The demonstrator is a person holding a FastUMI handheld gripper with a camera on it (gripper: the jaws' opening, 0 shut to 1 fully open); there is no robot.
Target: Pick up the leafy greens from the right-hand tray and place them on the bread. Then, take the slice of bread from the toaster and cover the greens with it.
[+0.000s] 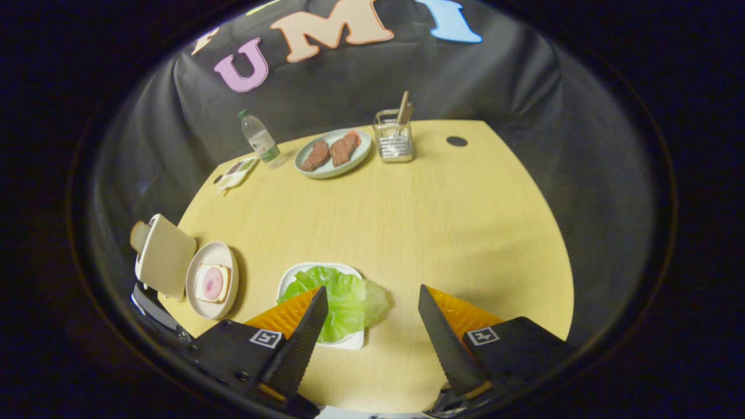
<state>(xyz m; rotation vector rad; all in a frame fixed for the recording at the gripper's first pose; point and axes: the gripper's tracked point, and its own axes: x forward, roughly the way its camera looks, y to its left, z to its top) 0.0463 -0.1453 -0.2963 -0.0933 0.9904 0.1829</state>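
1. Gripper (369, 311): fingers spread wide with nothing between them, hovering above the near part of the wooden surface (442, 221).
2. Leafy greens (343, 297): one pale green leaf lying flat on a white square tray (351, 342), partly under the left finger (302, 343) and reaching toward the gap between the two; the right finger (445, 343) stands well clear of it over bare wood. The leaf's long axis runs roughly crosswise to the fingers.
3. Target bread (212, 283): a slice topped with a pink round, on a white plate (201, 302) just left of the tray.
4. Toaster (165, 256): beside that plate, further left, with a second slice of bread (139, 235) showing at its top.
5. Judgement: the greens are not yet grasped; the coming move likely calls for a shift leftward so the leaf sits midway before closing.
6. Background: plate of meat (333, 152), water bottle (261, 139), utensil holder (394, 139) at the far side.
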